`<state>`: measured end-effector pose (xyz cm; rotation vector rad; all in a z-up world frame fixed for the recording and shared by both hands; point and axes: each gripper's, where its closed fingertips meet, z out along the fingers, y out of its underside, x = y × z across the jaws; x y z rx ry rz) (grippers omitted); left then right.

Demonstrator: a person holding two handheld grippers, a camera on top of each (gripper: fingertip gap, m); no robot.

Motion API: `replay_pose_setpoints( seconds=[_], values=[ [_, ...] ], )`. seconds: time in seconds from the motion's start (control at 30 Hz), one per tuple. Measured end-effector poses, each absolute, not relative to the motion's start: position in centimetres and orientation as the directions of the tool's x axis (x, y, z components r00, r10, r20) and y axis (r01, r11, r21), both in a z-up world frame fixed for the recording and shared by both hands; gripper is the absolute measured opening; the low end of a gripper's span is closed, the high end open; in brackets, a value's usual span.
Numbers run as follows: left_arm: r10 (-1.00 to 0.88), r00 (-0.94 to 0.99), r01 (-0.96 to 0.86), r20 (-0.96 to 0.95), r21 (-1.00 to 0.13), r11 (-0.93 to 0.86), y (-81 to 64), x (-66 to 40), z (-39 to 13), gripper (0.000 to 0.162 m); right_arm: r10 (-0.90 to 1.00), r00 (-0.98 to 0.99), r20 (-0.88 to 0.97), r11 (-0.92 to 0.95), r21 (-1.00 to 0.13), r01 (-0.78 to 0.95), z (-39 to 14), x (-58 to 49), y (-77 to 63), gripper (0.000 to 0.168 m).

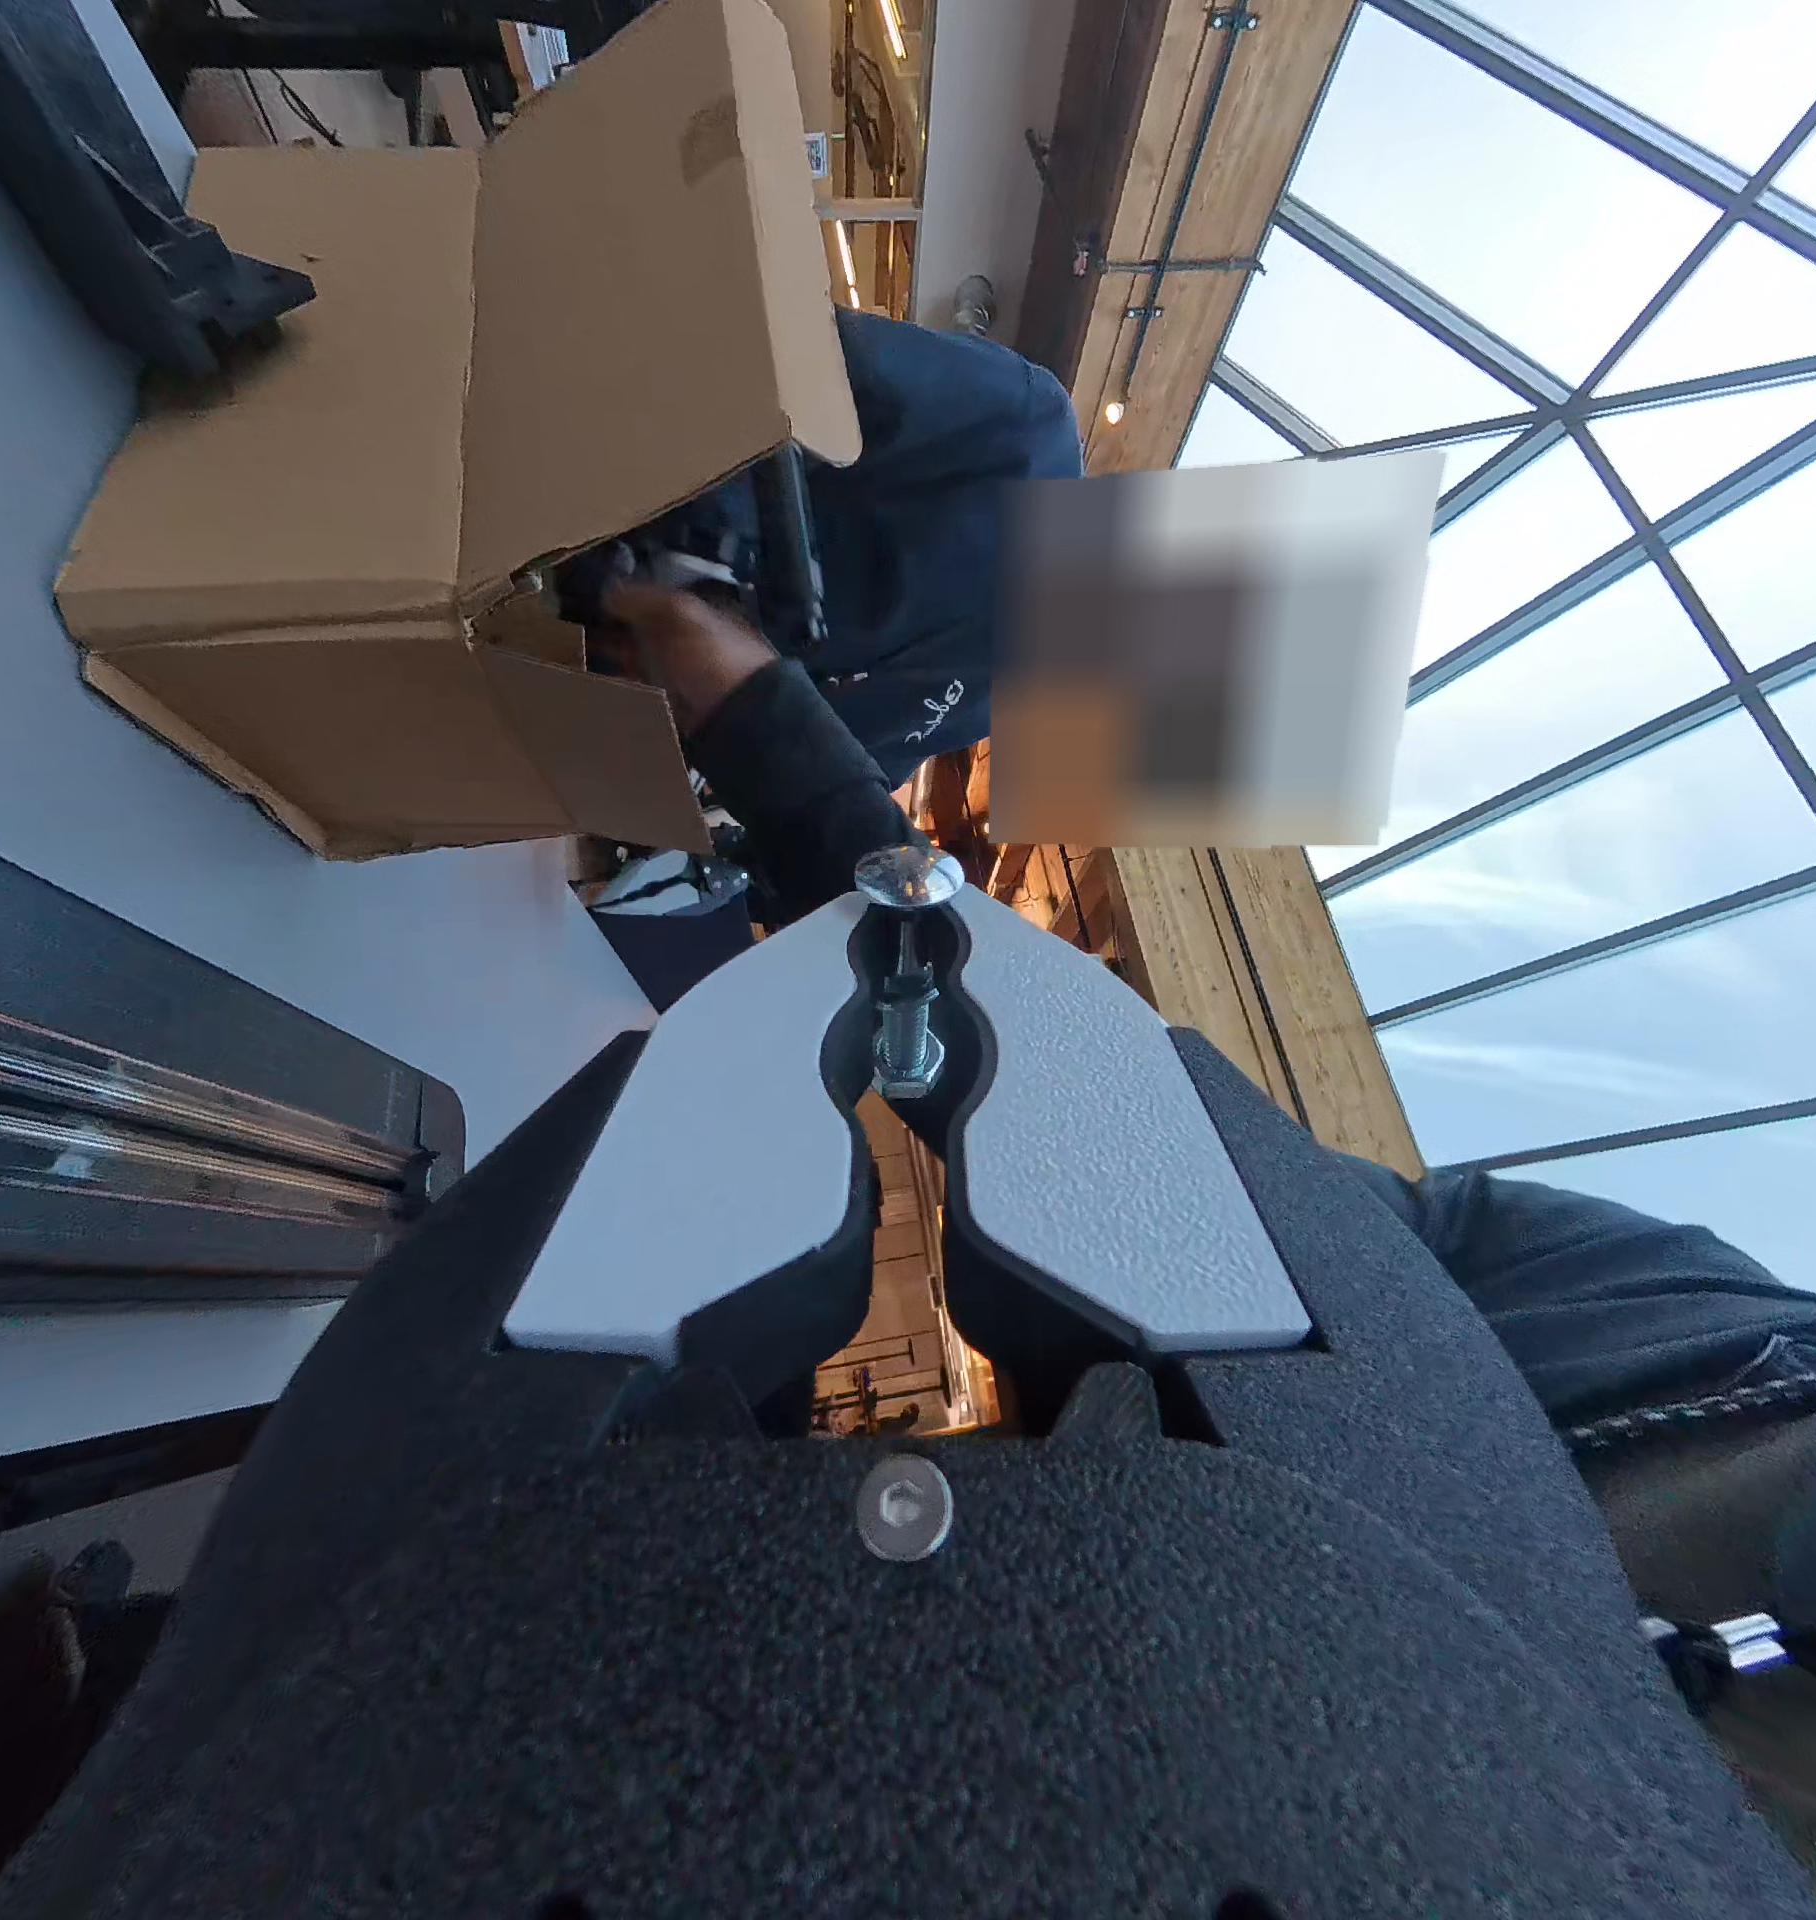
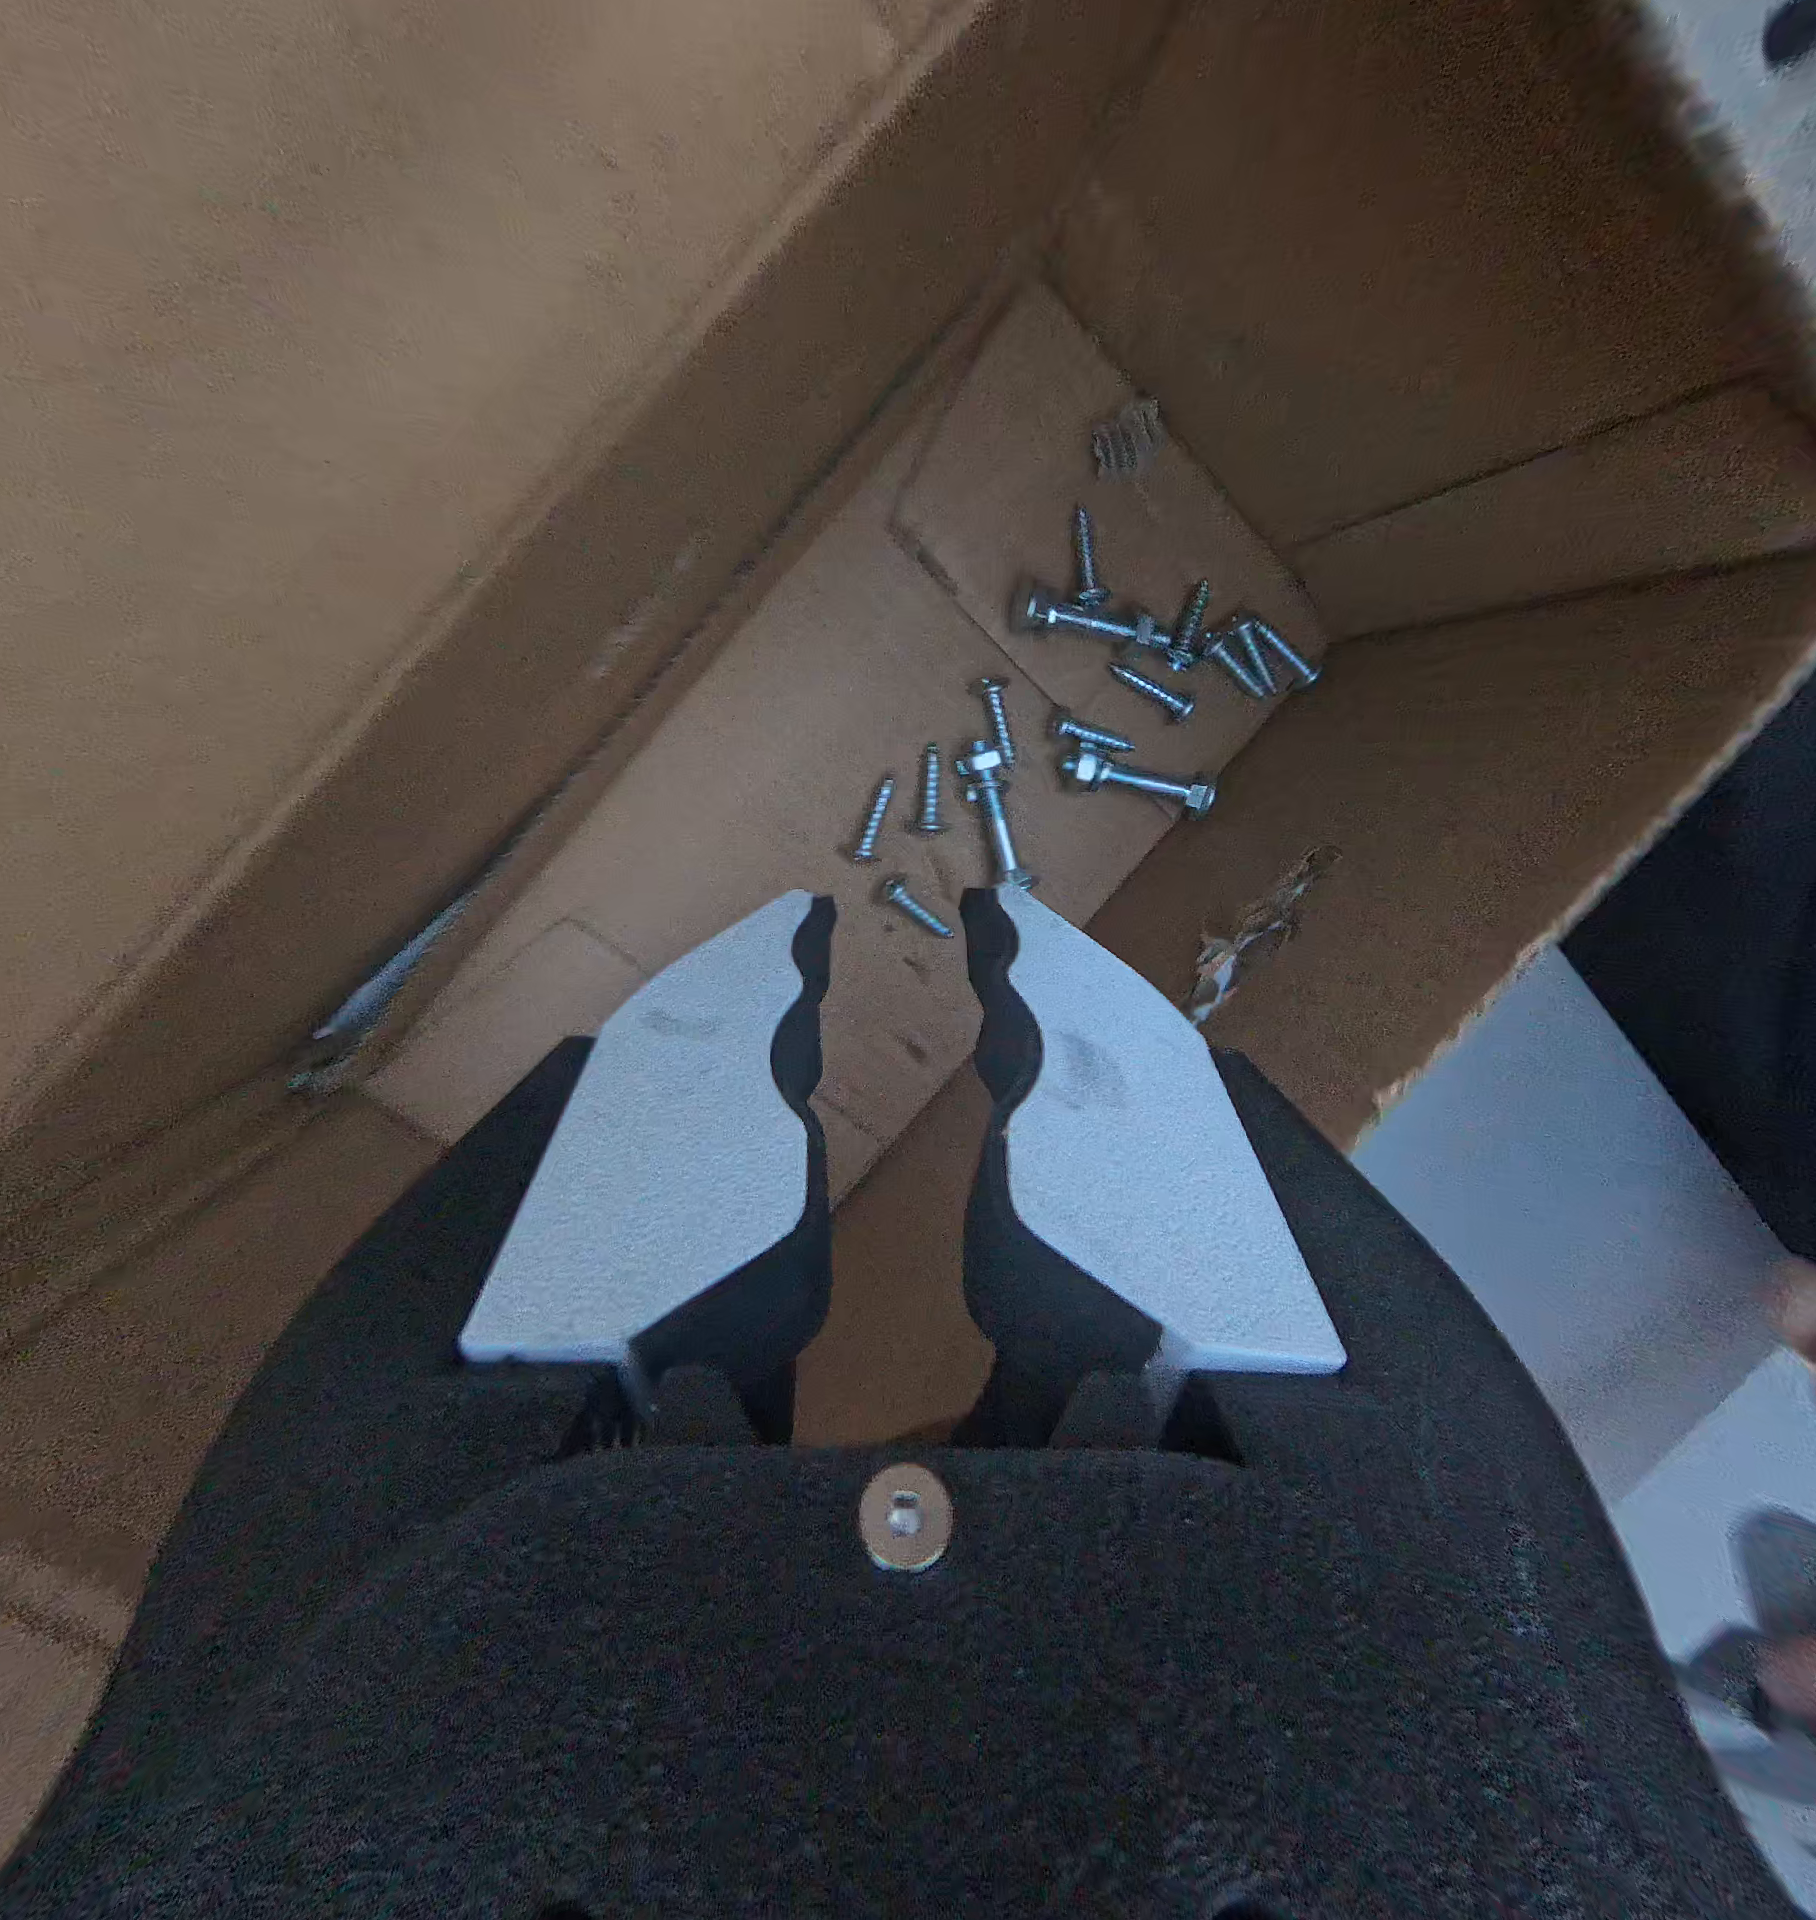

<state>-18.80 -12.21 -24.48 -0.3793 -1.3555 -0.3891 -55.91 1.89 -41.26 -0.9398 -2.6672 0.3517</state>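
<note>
Between the fingers of the left gripper (image 1: 904,914) a carriage bolt (image 1: 905,961) was clenched, its domed head poking out past the tips and a nut (image 1: 905,1070) threaded on the shank in the hollow behind them. That gripper was raised well clear of the white table (image 1: 260,935), with the cardboard box (image 1: 384,499) far off to its left and skylight panes to the right.

Inside that box (image 2: 468,416), the right gripper (image 2: 899,906) hung with its fingers released and parted, grasping nothing. Just beyond the tips, on the box floor, lay a loose scatter of screws (image 2: 919,909) and several bolts with nuts (image 2: 1138,777); one long bolt (image 2: 997,821) lay nearly at the right fingertip, though whether it touched I could not tell. The box held nothing else visible.
</note>
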Motion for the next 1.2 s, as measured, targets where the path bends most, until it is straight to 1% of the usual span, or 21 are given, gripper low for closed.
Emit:
replay_pose_setpoints(
  seconds=[0.07,0.17,0.2,0.27,0.33,0.4,0.5,0.7,0.83,0.93,1.03,1.07,1.2],
  values=[
    [-0.025,0.176,0.490,0.984,-0.065,0.869,-11.6,-18.4,-24.4,0.008,0.602,-0.761,0.241,0.798,-0.219,0.562,-43.3,-57.6,2.1,0.027],
    [-0.002,0.184,0.501,0.983,-0.092,0.861,-10.9,-17.9,-24.4,0.009,0.481,-0.826,0.293,0.868,-0.024,0.497,-45.3,-59.0,2.9,0.026],
    [0.001,0.189,0.500,0.982,-0.097,0.861,-10.8,-17.8,-24.4,0.009,0.435,-0.848,0.302,0.886,0.024,0.463,-45.7,-59.4,3.0,0.026],
    [0.005,0.196,0.499,0.981,-0.105,0.860,-10.6,-17.6,-24.4,0.009,0.389,-0.872,0.296,0.903,0.065,0.425,-46.6,-59.9,2.8,0.025],
    [0.012,0.202,0.505,0.979,-0.115,0.856,-10.2,-17.4,-24.5,0.009,0.416,-0.875,0.248,0.896,0.053,0.440,-47.5,-59.8,2.4,0.026],
    [0.013,0.210,0.510,0.978,-0.121,0.852,-9.7,-17.3,-24.5,0.009,0.467,-0.861,0.203,0.878,0.005,0.478,-48.3,-59.7,2.0,0.026],
    [-0.006,0.228,0.512,0.974,-0.114,0.851,-9.3,-17.2,-24.1,0.009,0.519,-0.827,0.218,0.850,-0.025,0.527,-48.9,-60.4,2.5,0.029],
    [-0.030,0.268,0.528,0.963,-0.121,0.841,-8.3,-17.3,-23.5,0.009,0.510,-0.830,0.228,0.848,0.028,0.529,-49.1,-60.8,3.7,0.030],
    [-0.047,0.284,0.545,0.958,-0.121,0.830,-7.4,-16.9,-23.2,0.009,0.512,-0.846,0.150,0.855,0.001,0.518,-49.6,-60.4,3.2,0.031],
    [-0.068,0.291,0.539,0.954,-0.105,0.836,-7.2,-16.5,-23.0,0.009,0.528,-0.835,0.154,0.844,0.012,0.536,-50.4,-60.8,4.1,0.031],
    [-0.083,0.305,0.524,0.949,-0.095,0.846,-7.5,-16.1,-22.7,0.009,0.551,-0.820,0.152,0.823,0.059,0.564,-51.4,-60.8,5.2,0.024],
    [-0.080,0.307,0.522,0.948,-0.097,0.848,-7.6,-15.9,-22.7,0.009,0.552,-0.823,0.135,0.825,0.056,0.563,-51.5,-60.7,5.0,0.019],
    [-0.076,0.320,0.513,0.944,-0.106,0.852,-7.8,-15.6,-22.5,0.009,0.571,-0.808,0.142,0.811,0.053,0.582,-51.5,-60.5,5.0,0.016]
  ],
)
